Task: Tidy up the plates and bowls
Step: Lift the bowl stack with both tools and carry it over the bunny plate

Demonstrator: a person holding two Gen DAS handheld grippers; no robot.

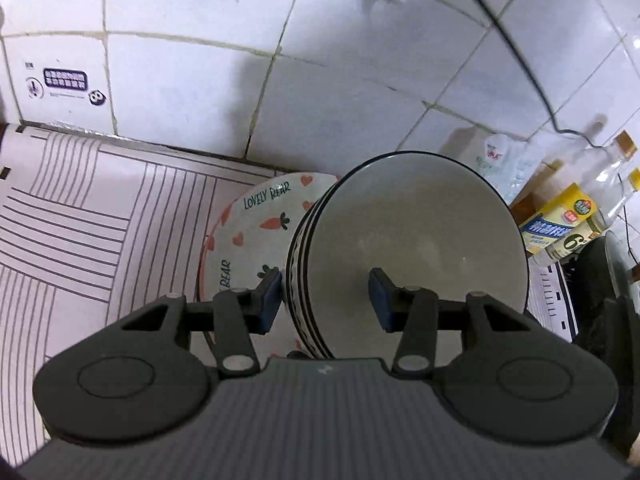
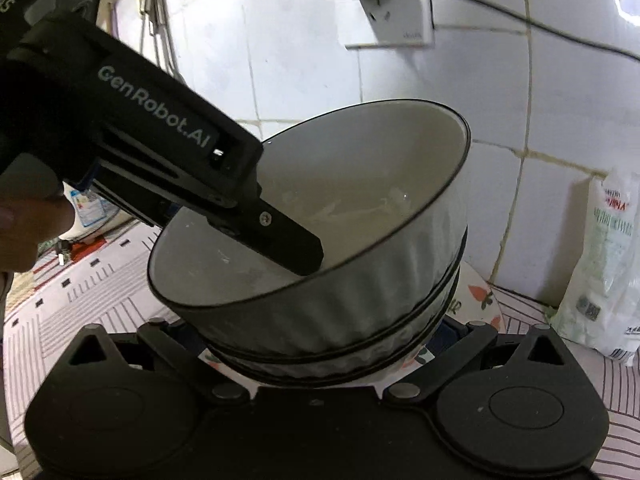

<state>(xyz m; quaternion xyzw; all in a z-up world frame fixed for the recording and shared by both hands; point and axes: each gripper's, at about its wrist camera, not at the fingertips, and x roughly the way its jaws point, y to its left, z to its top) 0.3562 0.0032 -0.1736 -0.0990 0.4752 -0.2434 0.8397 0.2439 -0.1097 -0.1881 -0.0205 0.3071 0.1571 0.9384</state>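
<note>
- At the near rim of the top bowl, the left hand-held gripper stands parted, one blue pad outside the wall and the other inside; the gap is wider than the wall, so it has no firm grip.
- Only the right wrist view shows that hand-held gripper from the side, reaching down from the upper left with one finger dipped inside the bowl.
- Low in that same view, the right hand-held gripper is spread wide around the foot of the stack of bowls; its fingertips are hidden, so whether they touch cannot be told.
- Under the stack lies a plate with carrots, hearts and the words "LOVELY BEAR", read only from the left wrist.
- Beneath everything is the table with a striped cover, against a tiled wall.
- Bottles show at the left view's right edge; a white bag and a wall socket show only from the right wrist.
</note>
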